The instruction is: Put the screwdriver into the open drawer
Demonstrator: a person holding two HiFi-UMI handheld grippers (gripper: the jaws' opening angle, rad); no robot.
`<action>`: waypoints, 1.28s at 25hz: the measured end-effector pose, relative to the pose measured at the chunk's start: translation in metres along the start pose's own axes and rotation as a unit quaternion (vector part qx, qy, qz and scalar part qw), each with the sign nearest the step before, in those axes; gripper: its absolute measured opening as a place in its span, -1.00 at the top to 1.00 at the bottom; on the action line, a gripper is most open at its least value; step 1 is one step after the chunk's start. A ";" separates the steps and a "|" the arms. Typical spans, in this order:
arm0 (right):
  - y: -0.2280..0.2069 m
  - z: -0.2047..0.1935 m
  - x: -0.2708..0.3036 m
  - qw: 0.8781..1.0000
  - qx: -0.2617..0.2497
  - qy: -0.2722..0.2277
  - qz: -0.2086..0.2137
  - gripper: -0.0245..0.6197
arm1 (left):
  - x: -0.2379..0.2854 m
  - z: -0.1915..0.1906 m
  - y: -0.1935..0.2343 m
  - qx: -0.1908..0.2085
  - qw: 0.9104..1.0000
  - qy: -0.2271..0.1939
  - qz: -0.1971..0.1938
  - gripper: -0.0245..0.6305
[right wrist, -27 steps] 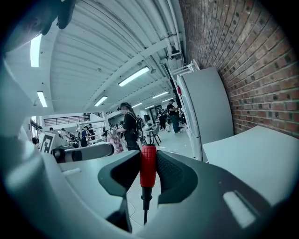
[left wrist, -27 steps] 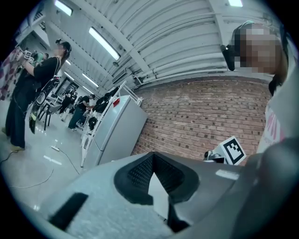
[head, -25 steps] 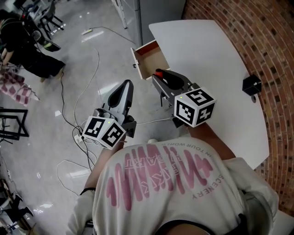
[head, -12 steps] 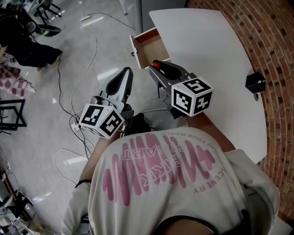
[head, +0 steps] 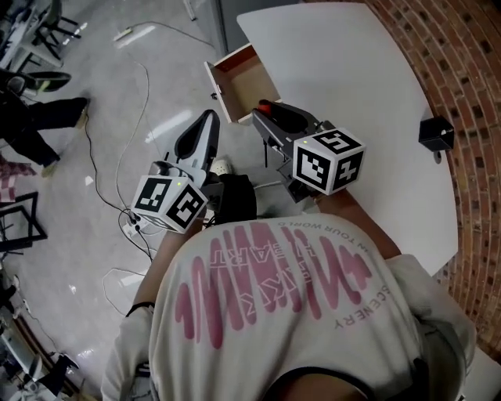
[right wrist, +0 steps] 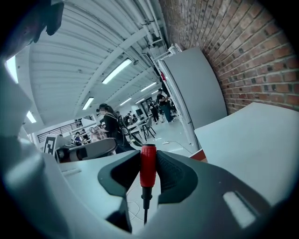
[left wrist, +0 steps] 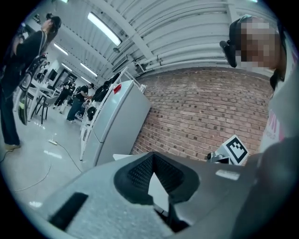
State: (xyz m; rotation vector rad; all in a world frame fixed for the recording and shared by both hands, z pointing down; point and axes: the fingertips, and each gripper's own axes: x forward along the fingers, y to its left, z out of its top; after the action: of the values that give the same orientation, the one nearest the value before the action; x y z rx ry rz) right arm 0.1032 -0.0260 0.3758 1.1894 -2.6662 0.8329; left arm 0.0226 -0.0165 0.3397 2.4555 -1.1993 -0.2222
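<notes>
The wooden drawer (head: 239,76) stands pulled out from the left edge of the white table (head: 352,70), and nothing shows inside it. My right gripper (head: 268,112) hovers just in front of the drawer's near right corner, shut on a red-handled screwdriver (head: 264,105). In the right gripper view the screwdriver (right wrist: 148,167) stands upright between the pads, its thin shaft pointing down, with my right gripper (right wrist: 148,161) closed around the handle. My left gripper (head: 208,119) hangs over the floor left of the drawer. In the left gripper view, the left gripper (left wrist: 153,158) has its tips together and holds nothing.
A small black box (head: 435,133) sits near the table's right edge by the brick wall (head: 470,63). Cables (head: 141,86) and a power strip (head: 135,228) lie on the grey floor. A grey cabinet (head: 235,19) stands behind the drawer. People sit far left.
The view has swung so the drawer and table sit further left and up. My right gripper keeps the screwdriver by the drawer's near corner. The left gripper has edged up toward the drawer.
</notes>
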 end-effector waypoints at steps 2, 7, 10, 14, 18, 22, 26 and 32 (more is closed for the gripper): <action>-0.010 0.007 0.014 1.000 0.007 0.002 -0.009 0.54 | 0.017 0.004 0.015 -0.002 1.000 0.006 -0.011 0.92; -0.041 0.026 0.058 0.999 0.014 0.011 -0.040 0.54 | 0.061 0.013 0.056 -0.009 0.999 0.028 -0.032 0.92; -0.055 0.036 0.090 0.998 0.010 0.024 -0.050 0.54 | 0.081 0.023 0.086 -0.010 0.999 0.037 -0.038 0.92; -0.074 0.051 0.132 0.997 -0.007 0.031 -0.068 0.54 | 0.104 0.025 0.126 -0.021 0.998 0.053 -0.041 0.92; -0.088 0.052 0.165 0.996 -0.016 0.039 -0.082 0.54 | 0.110 0.017 0.160 -0.033 0.996 0.071 -0.033 0.92; -0.105 0.038 0.194 0.992 -0.038 0.064 -0.102 0.54 | 0.113 0.006 0.185 -0.042 0.995 0.090 -0.027 0.92; -0.123 0.016 0.219 0.987 -0.050 0.093 -0.117 0.54 | 0.108 -0.007 0.212 -0.052 0.993 0.107 -0.013 0.92; -0.163 -0.019 0.249 0.982 -0.025 0.115 -0.148 0.54 | 0.101 -0.030 0.248 -0.073 0.989 0.125 0.007 0.92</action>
State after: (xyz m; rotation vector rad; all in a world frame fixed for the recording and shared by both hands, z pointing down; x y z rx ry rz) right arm 0.0456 -0.2681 0.5398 1.3427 -2.2435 0.7947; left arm -0.0847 -0.2244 0.4736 2.2677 -1.0529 0.0030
